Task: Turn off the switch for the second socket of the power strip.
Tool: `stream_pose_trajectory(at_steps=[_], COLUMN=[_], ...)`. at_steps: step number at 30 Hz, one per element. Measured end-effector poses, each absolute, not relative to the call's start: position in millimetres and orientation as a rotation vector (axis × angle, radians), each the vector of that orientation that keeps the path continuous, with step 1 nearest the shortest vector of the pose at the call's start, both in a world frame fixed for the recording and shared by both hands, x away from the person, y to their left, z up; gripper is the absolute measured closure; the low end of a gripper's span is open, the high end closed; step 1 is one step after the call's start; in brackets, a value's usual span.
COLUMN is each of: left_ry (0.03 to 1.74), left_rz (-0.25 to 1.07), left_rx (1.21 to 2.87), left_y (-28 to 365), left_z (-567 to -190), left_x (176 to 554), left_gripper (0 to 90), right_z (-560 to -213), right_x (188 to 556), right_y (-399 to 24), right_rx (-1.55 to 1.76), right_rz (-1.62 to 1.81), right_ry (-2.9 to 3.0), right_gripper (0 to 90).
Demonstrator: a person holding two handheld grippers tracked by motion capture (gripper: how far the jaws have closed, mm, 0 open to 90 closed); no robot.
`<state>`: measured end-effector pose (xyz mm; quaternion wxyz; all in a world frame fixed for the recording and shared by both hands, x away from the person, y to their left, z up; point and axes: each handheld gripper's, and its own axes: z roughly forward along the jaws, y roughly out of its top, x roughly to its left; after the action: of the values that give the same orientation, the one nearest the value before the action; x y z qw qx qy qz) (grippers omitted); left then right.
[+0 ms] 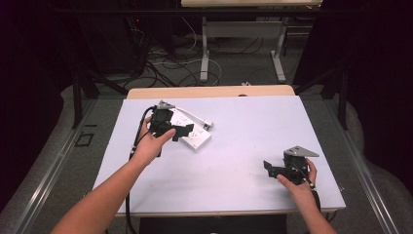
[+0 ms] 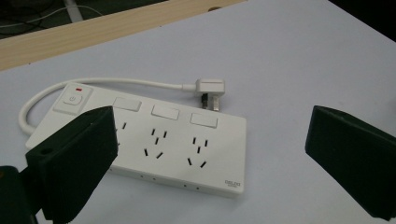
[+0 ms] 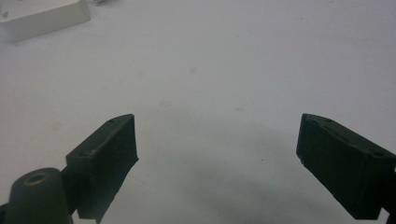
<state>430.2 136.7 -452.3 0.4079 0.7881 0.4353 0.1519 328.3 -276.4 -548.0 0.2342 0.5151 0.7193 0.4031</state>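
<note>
A white power strip [image 2: 154,144] with a switch at one end and three socket groups lies flat on the pale table [image 1: 243,131]; its white cable loops back to a plug [image 2: 208,89] beside it. In the high view the strip [image 1: 195,136] sits left of centre. My left gripper [image 1: 182,131] hovers just above the strip, open, its jaws wide with the strip between and beneath them [image 2: 210,154]. My right gripper [image 1: 270,168] is held near the table's front right, open over bare tabletop [image 3: 217,154]. A corner of the strip [image 3: 44,16] shows far off in the right gripper view.
The table's wooden far edge [image 1: 209,91] runs behind the pale mat. Beyond it are desk legs and cables on the floor [image 1: 195,63]. Bare mat stretches between the two grippers and along the right side.
</note>
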Motion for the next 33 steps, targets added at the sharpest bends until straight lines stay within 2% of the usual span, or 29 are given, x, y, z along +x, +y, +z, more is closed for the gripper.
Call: stream_pose_trajectory(at_steps=[19,33], left_ry=[1.07,1.155], left_rz=[0.399,0.386], left_rx=[1.968,1.904], left_y=[158.2,190.9], left_z=[-462.8,-487.7], left_x=[387.3,364.5], left_gripper=[2.7,3.4], right_z=[-547.6,-547.3], right_x=[327.5,327.4], right_y=[-275.3,-275.5], right_rx=[1.422,1.414], right_rz=[1.113,1.111], right_ry=[1.957,1.972], right_gripper=[11.8,11.8])
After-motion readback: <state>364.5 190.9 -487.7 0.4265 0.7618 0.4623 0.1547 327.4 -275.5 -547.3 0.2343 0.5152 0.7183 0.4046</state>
